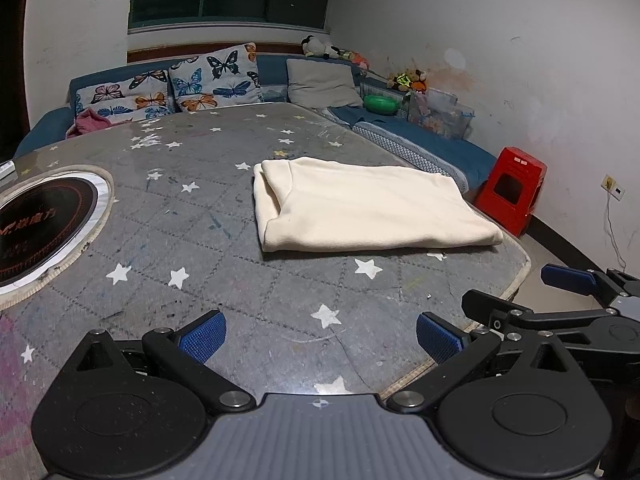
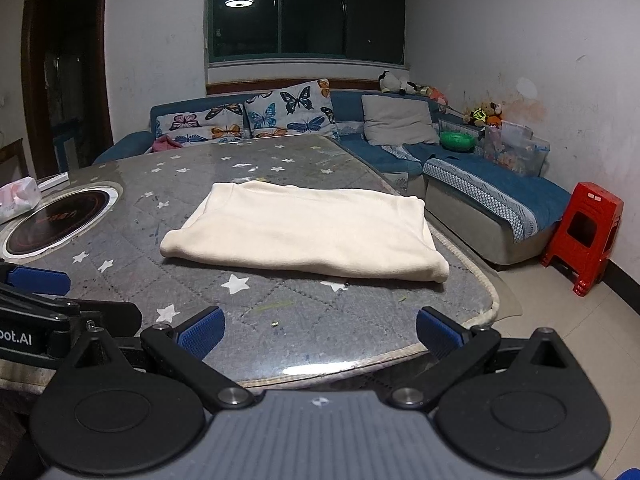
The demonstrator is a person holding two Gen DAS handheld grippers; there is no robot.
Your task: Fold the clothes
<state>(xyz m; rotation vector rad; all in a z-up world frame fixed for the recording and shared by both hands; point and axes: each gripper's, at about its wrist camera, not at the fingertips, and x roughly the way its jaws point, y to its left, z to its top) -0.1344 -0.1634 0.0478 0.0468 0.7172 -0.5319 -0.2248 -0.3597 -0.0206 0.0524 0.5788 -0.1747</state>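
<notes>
just one cream garment (image 1: 360, 204) here, already folded into a flat rectangle on the star-print tabletop (image 1: 200, 240), lying ahead of both grippers with its long axis running left-right and the far right end close to the tabletop edge. left gripper (image 1: 320, 336) and right gripper (image 2: 318, 332), two total, both hovering near the front edge with jaws spread wide and holding nothing, well short of the cloth. looks like the right one sits nearer, more squarely in front, cloth off to the right for the left one.

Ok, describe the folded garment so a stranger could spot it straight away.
Find the grey star-patterned quilted table in front of the blue sofa. Near its right edge lies a cream fleece garment folded into a flat rectangle, the only pale, plain cloth on the table.
</notes>
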